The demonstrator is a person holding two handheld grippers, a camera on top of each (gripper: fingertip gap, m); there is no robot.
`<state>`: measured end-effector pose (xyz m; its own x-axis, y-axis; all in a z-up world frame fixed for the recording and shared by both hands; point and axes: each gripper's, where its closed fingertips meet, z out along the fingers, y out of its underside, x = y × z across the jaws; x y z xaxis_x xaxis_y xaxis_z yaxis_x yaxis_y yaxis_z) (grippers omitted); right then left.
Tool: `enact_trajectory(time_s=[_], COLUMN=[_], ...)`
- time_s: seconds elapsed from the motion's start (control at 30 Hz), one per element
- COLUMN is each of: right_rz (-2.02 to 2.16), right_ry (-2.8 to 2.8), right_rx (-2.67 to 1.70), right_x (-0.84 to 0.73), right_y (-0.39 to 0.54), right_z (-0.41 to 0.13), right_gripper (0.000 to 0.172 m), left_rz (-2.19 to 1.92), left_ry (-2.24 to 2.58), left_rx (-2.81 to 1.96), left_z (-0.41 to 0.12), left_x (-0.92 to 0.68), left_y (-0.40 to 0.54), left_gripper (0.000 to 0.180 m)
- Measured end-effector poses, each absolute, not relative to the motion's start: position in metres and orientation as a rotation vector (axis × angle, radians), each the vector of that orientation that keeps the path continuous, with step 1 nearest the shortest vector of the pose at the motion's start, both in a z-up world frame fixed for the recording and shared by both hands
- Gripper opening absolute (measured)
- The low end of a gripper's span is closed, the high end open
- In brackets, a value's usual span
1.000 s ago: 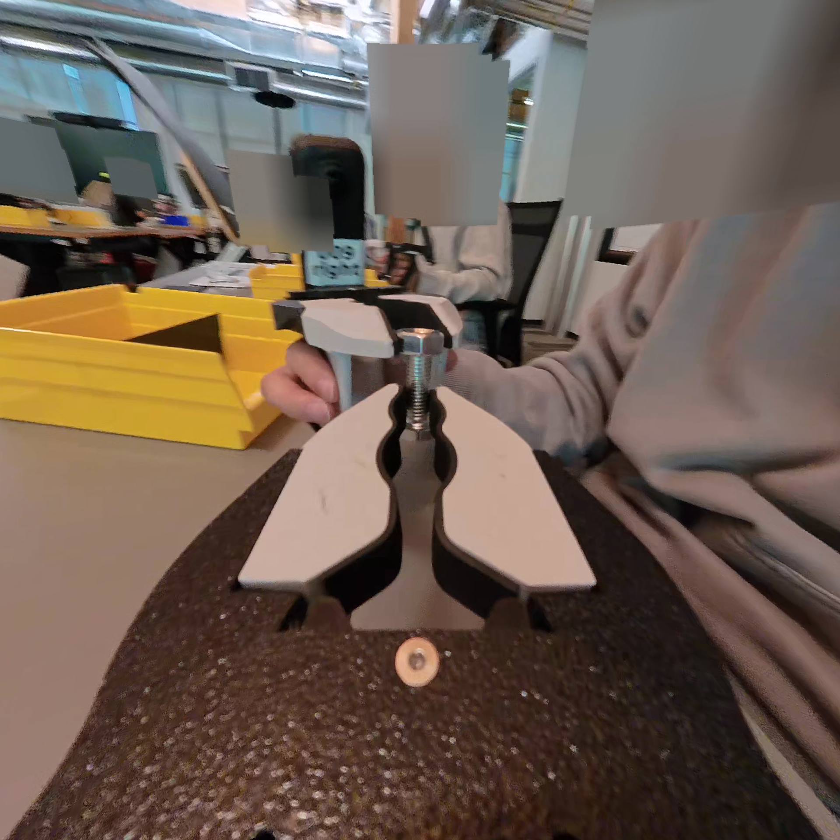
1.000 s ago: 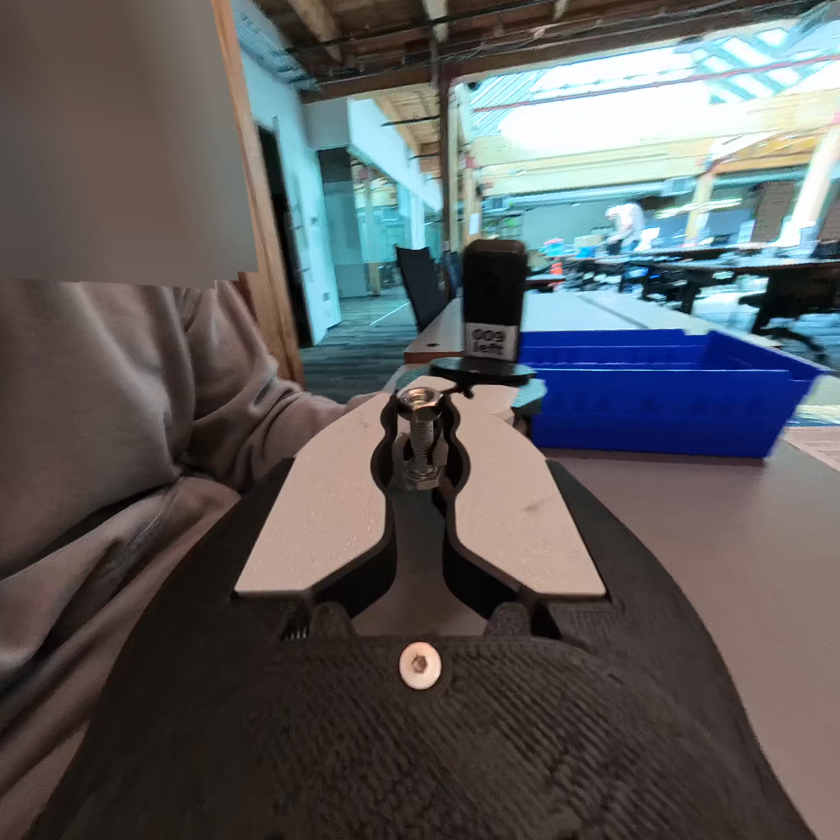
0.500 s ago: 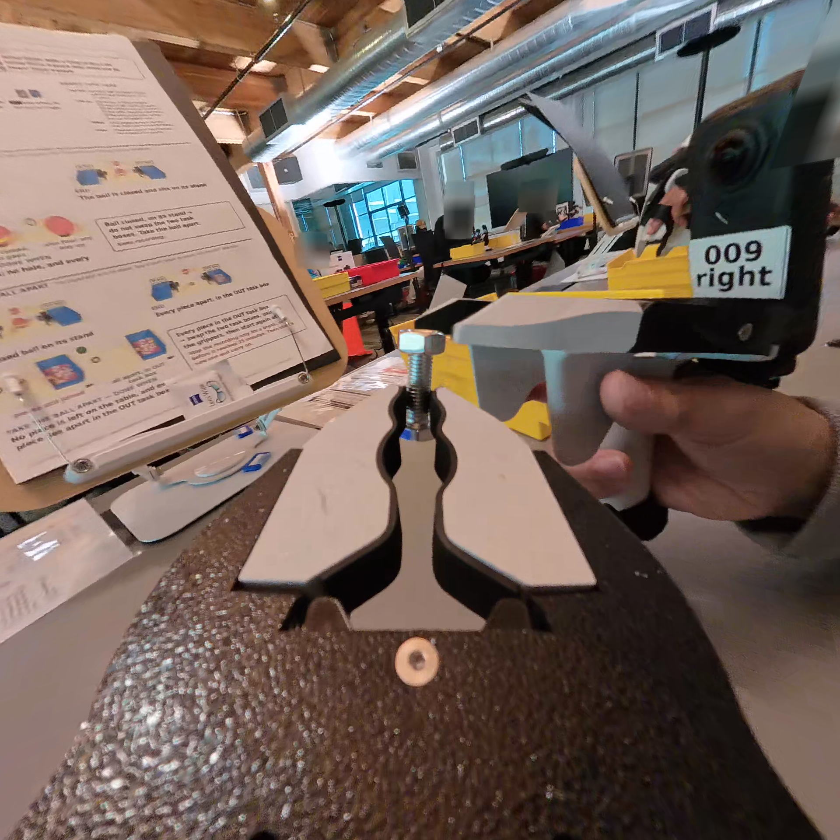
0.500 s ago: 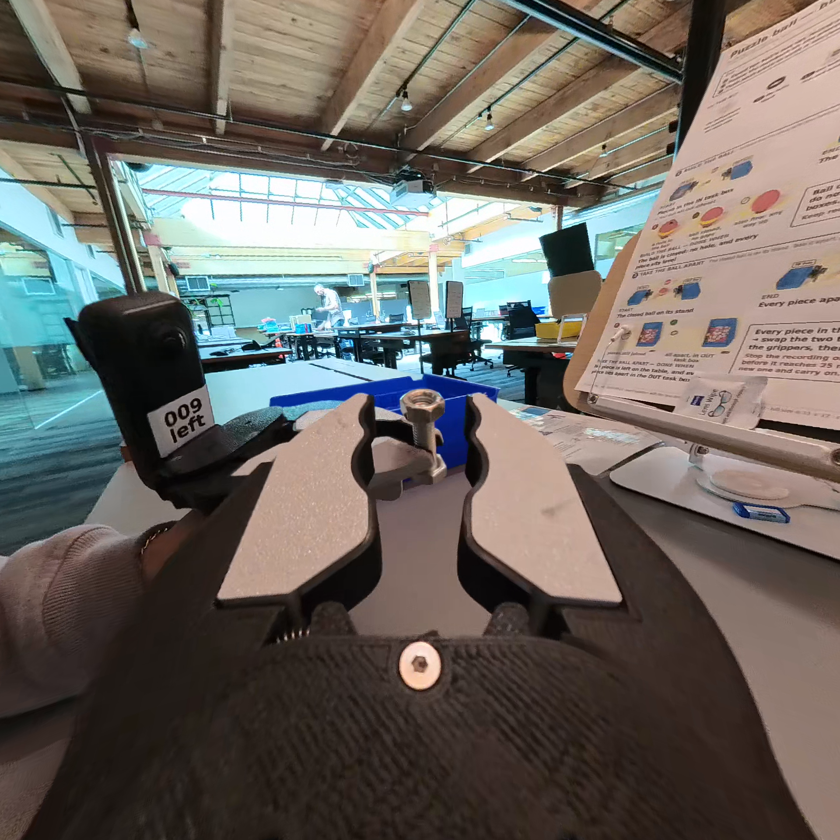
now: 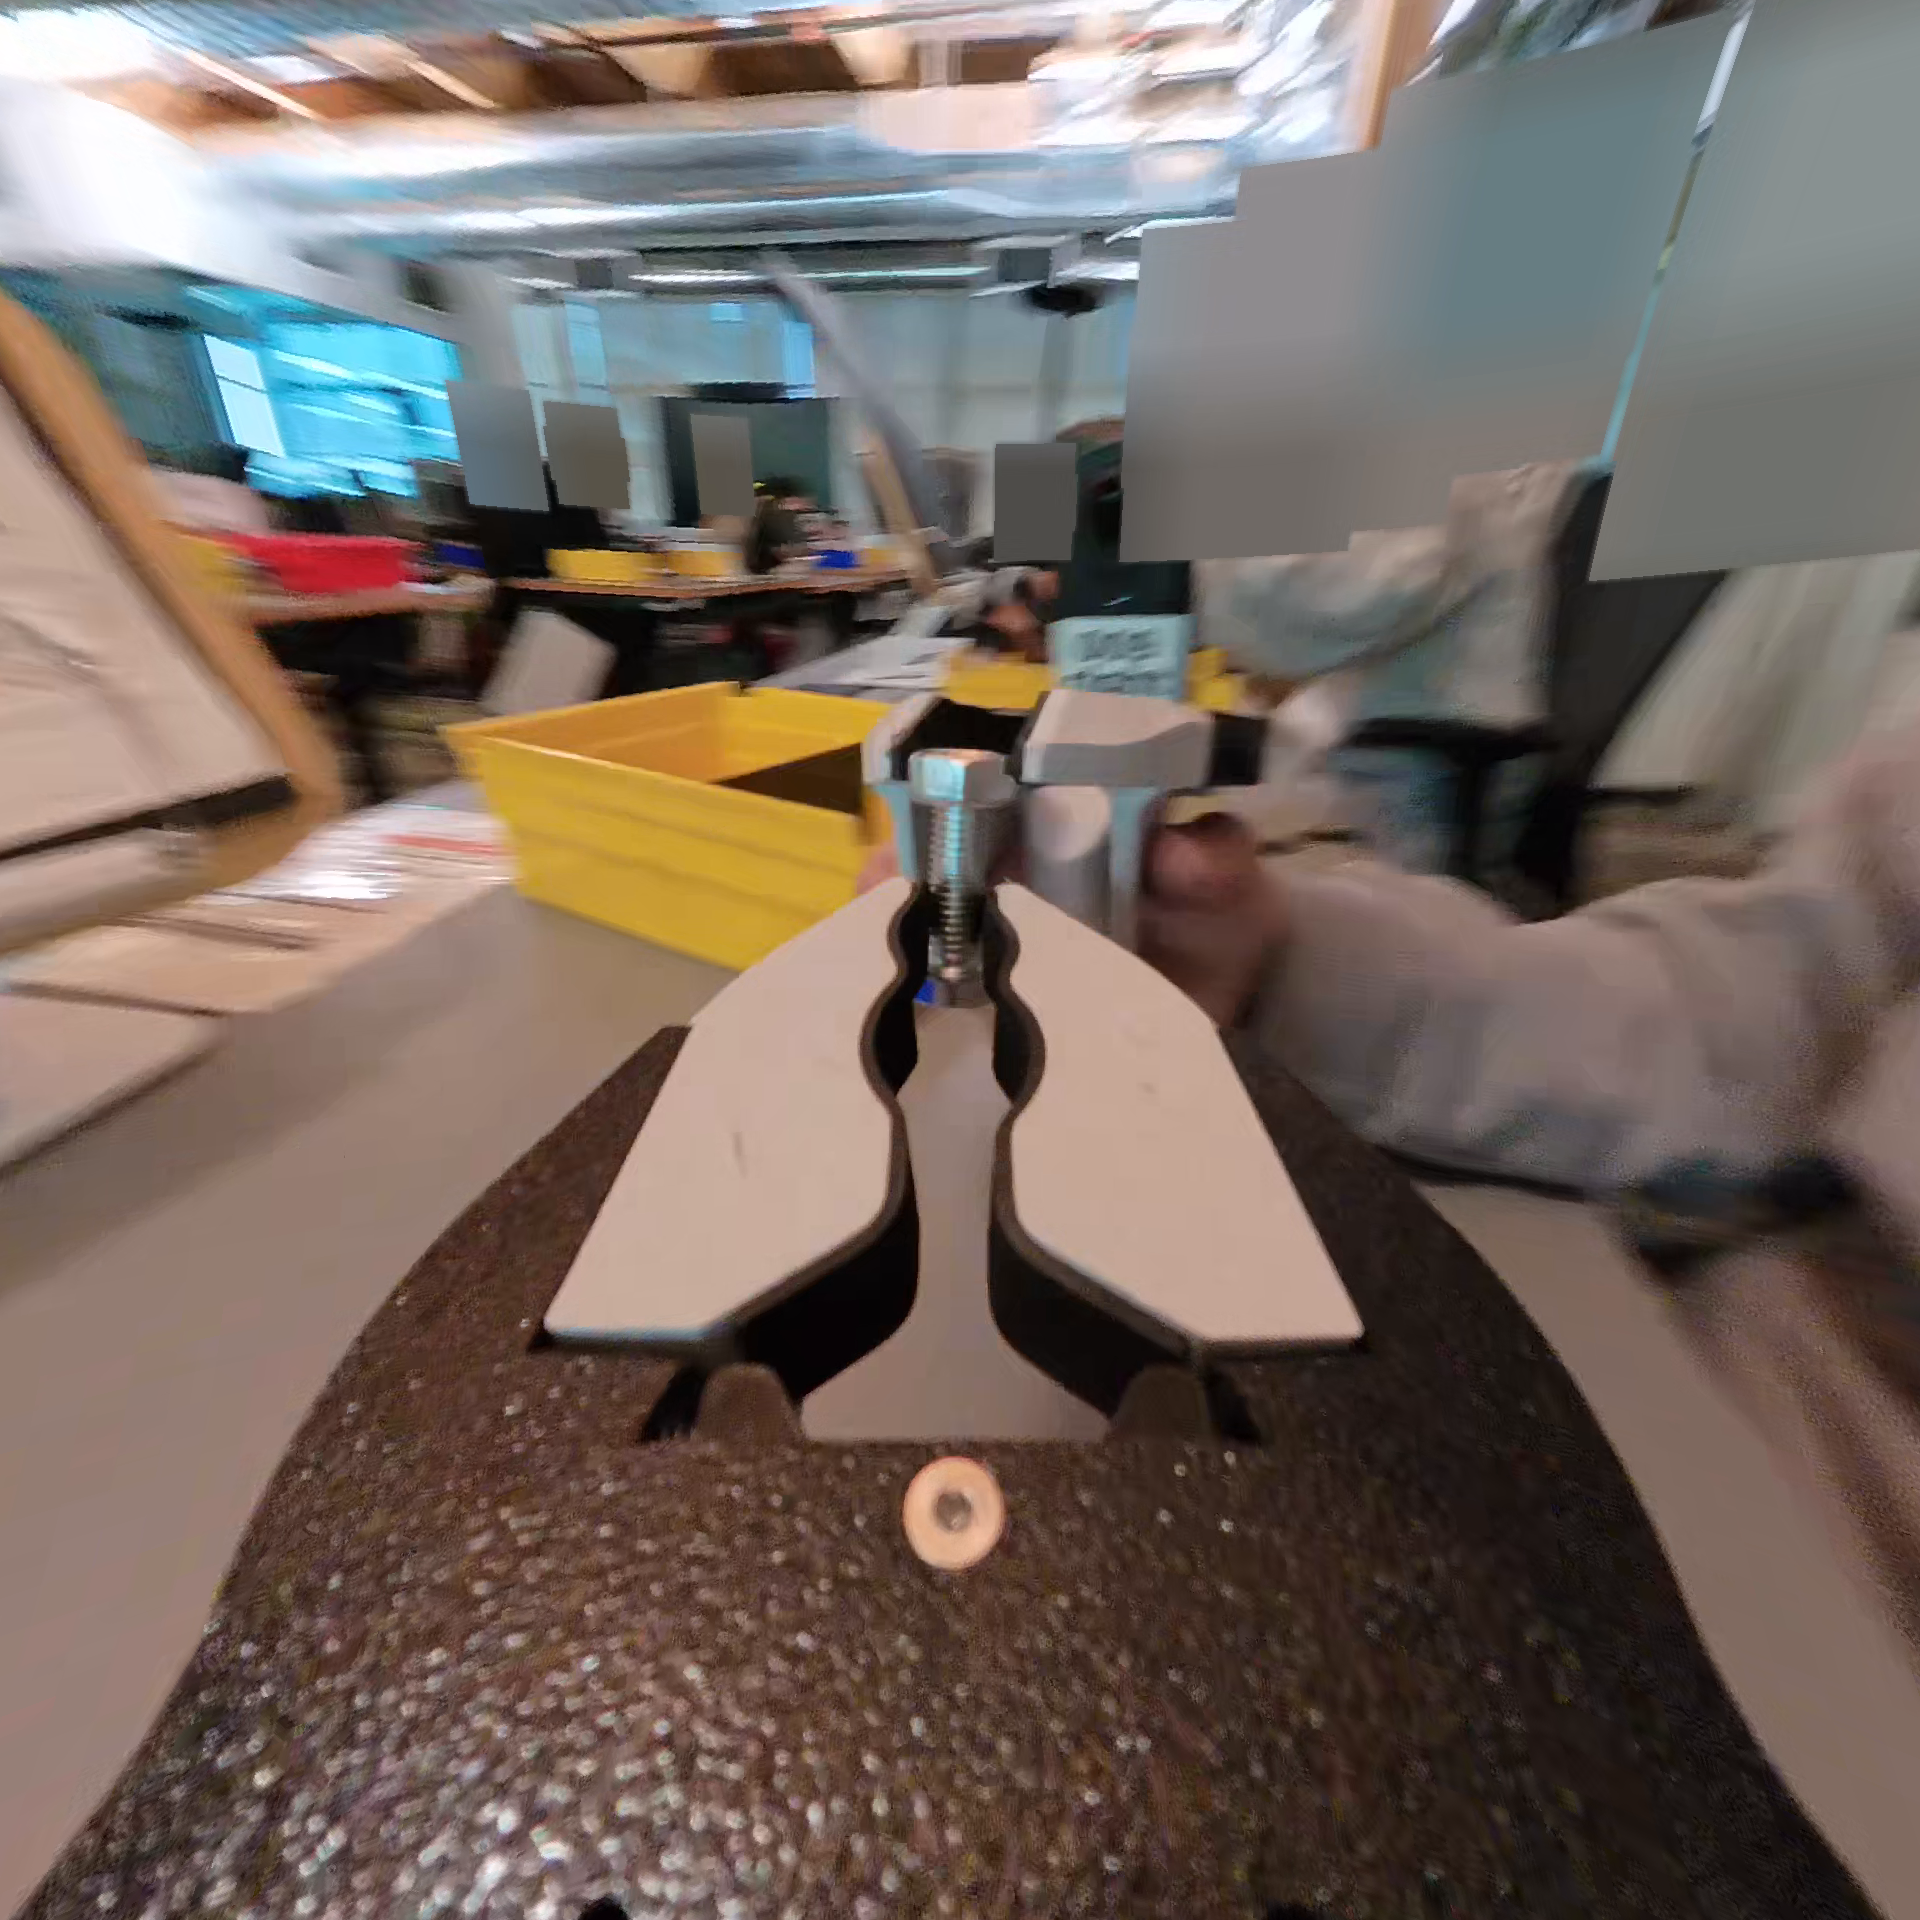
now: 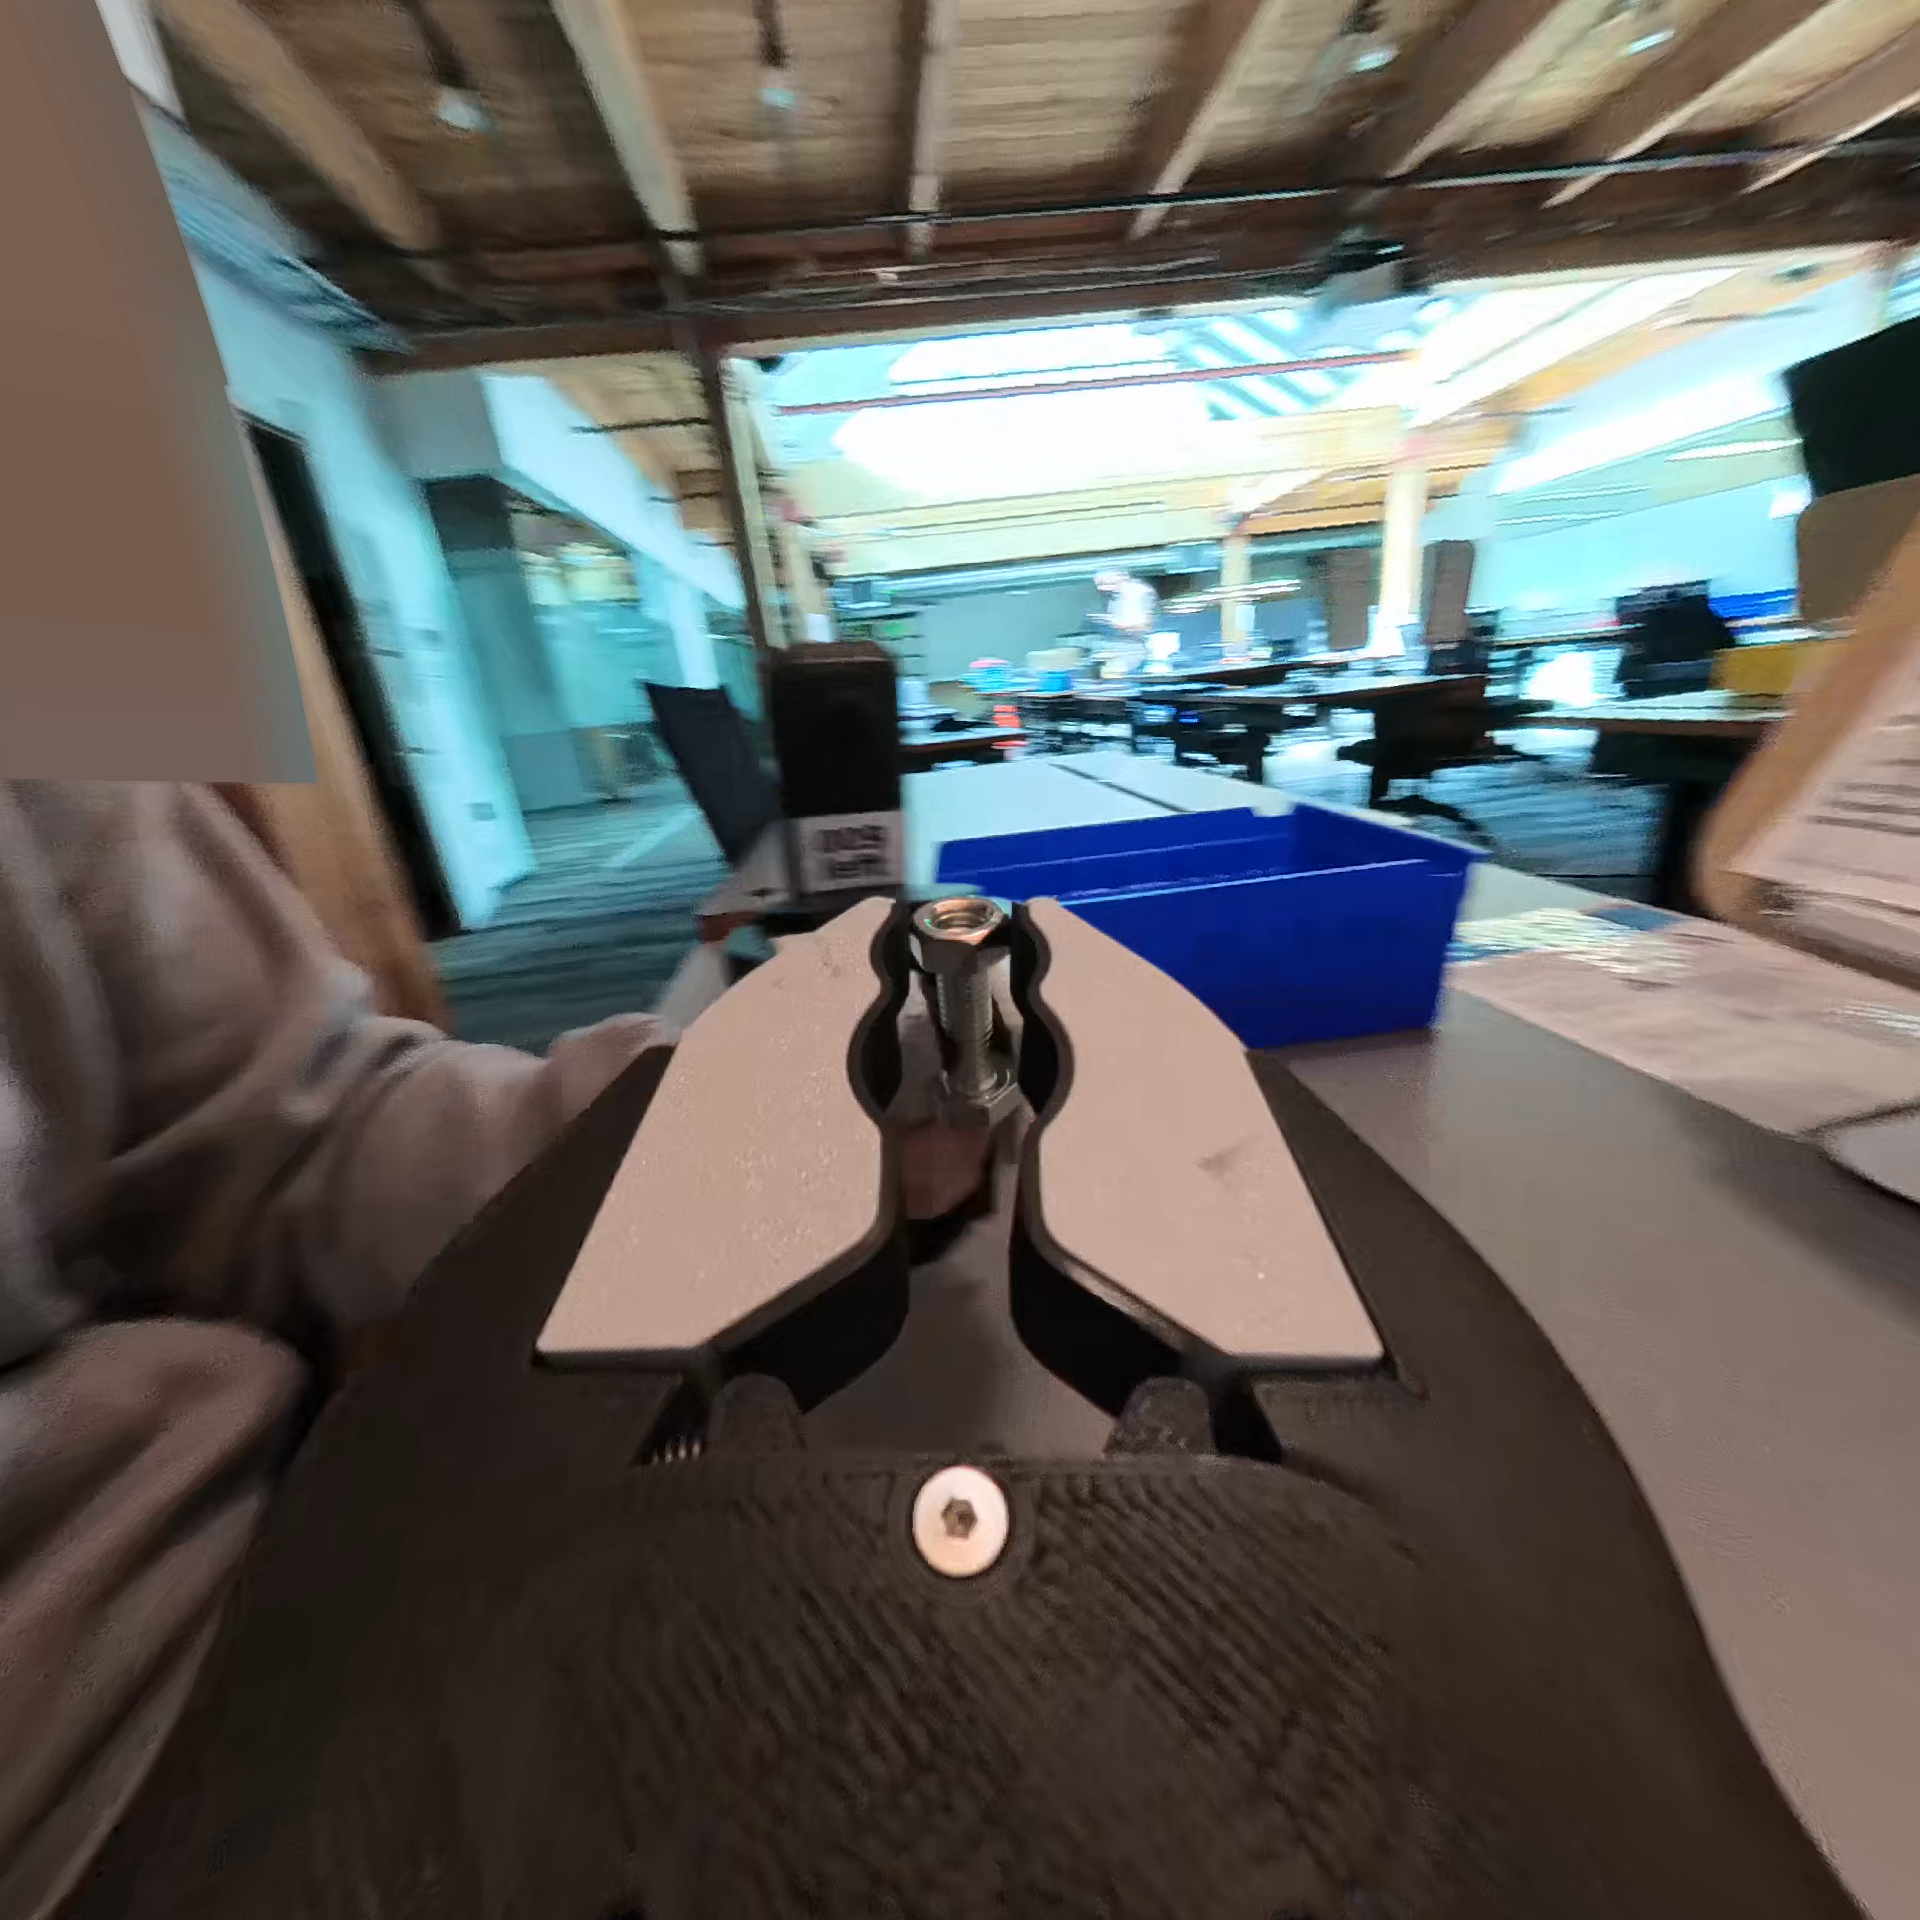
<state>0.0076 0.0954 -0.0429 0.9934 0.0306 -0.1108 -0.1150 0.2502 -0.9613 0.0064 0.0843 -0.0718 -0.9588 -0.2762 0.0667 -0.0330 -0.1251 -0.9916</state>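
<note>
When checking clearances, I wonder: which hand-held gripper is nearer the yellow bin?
Right. The right hand-held gripper reaches in beside the yellow bin, at its near corner; the left hand-held gripper sits farther back across the table, meeting it at the bolt both clamp.

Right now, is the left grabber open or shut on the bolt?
Shut: the left gripper has both fingertips pressing the silver bolt's threaded shank.

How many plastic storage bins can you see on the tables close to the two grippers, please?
2: an open yellow plastic bin on the table beyond the left gripper, and an open blue plastic bin beyond the right gripper. Blurred background desks may hold more.
</note>
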Motion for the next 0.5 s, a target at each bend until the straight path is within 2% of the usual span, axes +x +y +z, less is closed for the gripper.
enact_trajectory(time_s=[0.23, 0.4, 0.5], right_rz=[0.402, 0.417, 0.233], right_ry=[-0.160, -0.147, 0.027], right_rx=[-1.286, -1.266, -1.240], right_x=[-0.039, -0.037, -0.007], right_y=[0.092, 0.091, 0.091], right_z=[-0.038, -0.037, -0.039], right_gripper=[0.018, 0.018, 0.020], left_rz=[-2.594, -2.595, -2.439], left_ry=[2.216, 2.179, 2.052], left_rx=[-0.077, -0.098, -0.290], left_z=[-0.066, -0.066, -0.070], left_x=[-0.044, -0.041, -0.012], left_y=[0.082, 0.079, 0.082], left_gripper=[0.008, 0.008, 0.008])
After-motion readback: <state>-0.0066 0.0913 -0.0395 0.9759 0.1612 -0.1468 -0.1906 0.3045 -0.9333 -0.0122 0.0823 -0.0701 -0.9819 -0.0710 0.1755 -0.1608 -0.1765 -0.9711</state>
